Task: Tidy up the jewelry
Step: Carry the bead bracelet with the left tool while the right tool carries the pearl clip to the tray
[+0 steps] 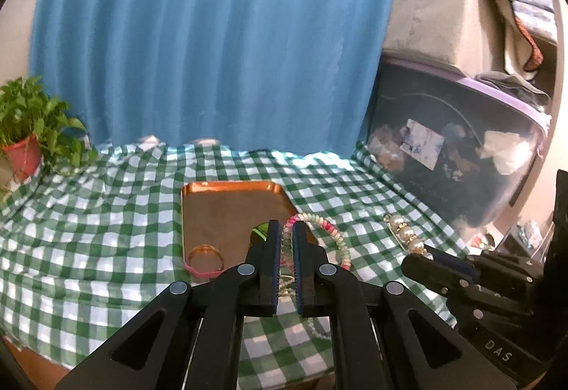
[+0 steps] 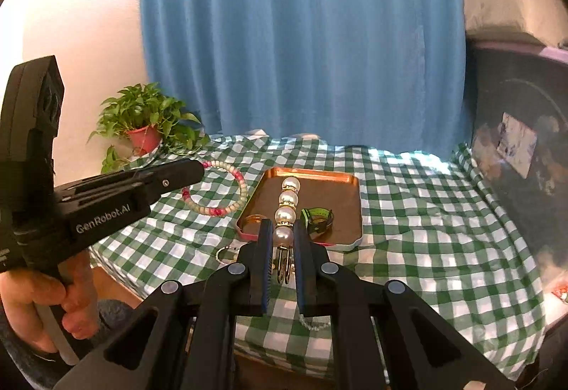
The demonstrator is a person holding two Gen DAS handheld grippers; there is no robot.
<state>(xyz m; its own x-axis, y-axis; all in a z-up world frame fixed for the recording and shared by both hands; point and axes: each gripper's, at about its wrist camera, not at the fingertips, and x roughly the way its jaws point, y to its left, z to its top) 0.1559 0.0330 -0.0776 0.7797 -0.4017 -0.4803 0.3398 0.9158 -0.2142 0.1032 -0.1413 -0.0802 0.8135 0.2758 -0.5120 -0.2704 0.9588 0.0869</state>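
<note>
My left gripper is shut on a pink, white and green beaded bracelet, held above the near right corner of a copper tray. From the right wrist view the same bracelet hangs from the left gripper, left of the tray. My right gripper is shut on the clip end of a pearl hair clip, whose pearls point out over the tray. In the tray lie a green watch and a gold bangle.
A green-checked cloth covers the table. A potted plant stands at the back left, a dark storage bin at the right. A thin ring and a small chain lie on the cloth near the front edge. A hand grips the left handle.
</note>
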